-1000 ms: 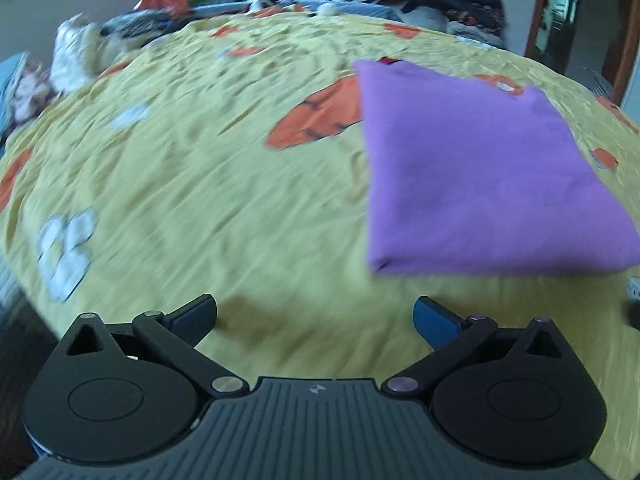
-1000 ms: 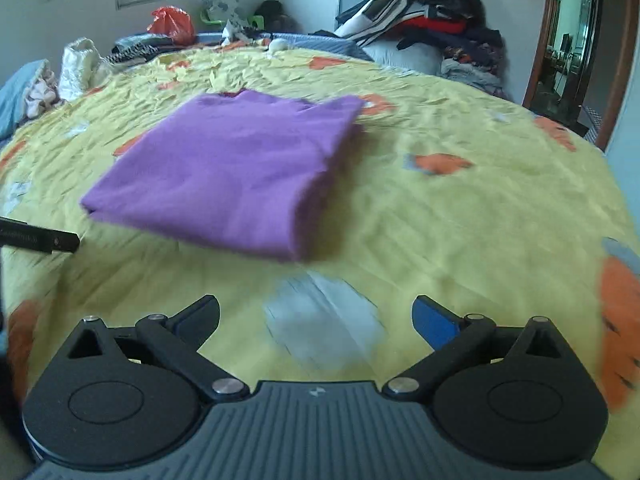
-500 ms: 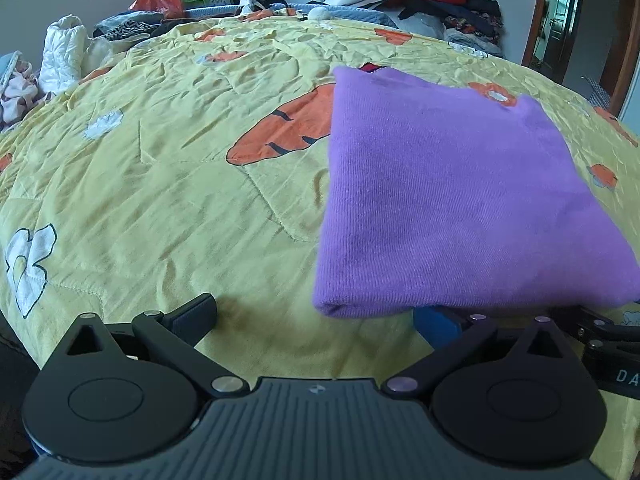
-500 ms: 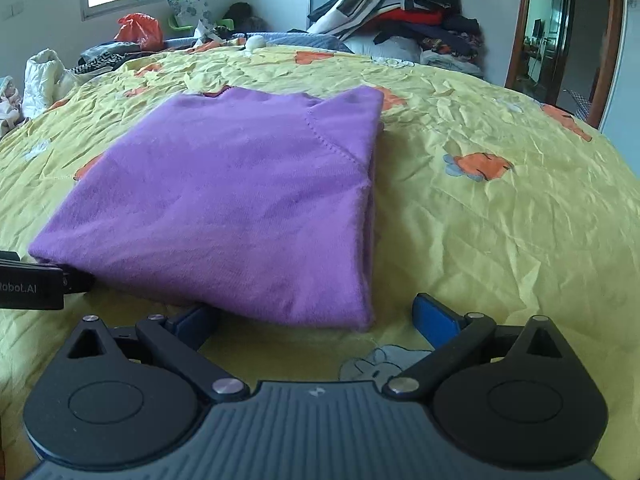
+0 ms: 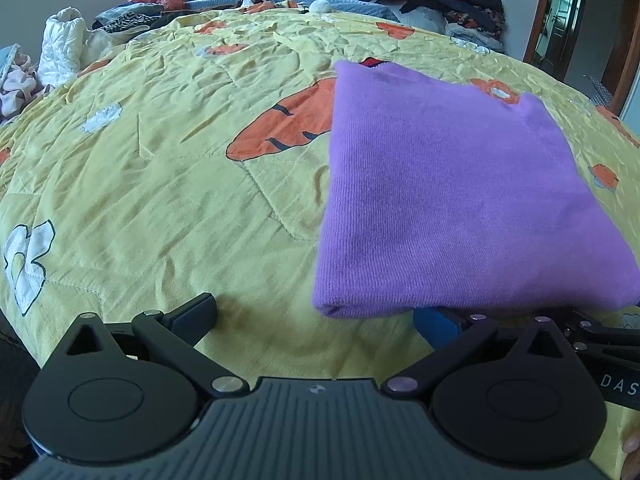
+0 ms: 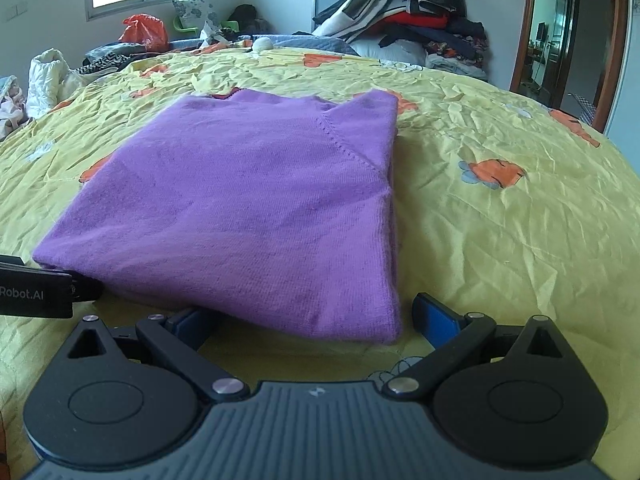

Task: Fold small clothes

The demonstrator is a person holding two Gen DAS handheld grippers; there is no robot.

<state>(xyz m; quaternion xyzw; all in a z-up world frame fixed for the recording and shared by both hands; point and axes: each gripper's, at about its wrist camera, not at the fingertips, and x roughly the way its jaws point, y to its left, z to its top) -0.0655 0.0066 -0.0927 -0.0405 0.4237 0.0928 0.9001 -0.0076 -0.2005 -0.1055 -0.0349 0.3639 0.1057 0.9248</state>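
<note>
A purple knit sweater [image 5: 448,184], folded into a flat rectangle, lies on the yellow bedspread [image 5: 140,184]. My left gripper [image 5: 312,312] is open at the sweater's near left corner. Its right finger is tucked under the fold and its left finger rests on bare sheet. In the right wrist view the sweater [image 6: 248,200] fills the middle. My right gripper [image 6: 306,312] is open at the near right corner, with its left finger under the edge and its right finger just outside it. Each gripper's body shows at the edge of the other's view.
A heap of dark and red clothes [image 6: 412,20] is piled at the far side of the bed. An orange bag [image 6: 144,32] and a white bundle [image 6: 44,76] sit at the back left. A doorway [image 6: 560,36] stands to the right.
Both grippers have moved forward and down to the sweater's near edge, from about a hand's width away to having one finger under it. The sweater has stayed in place.
</note>
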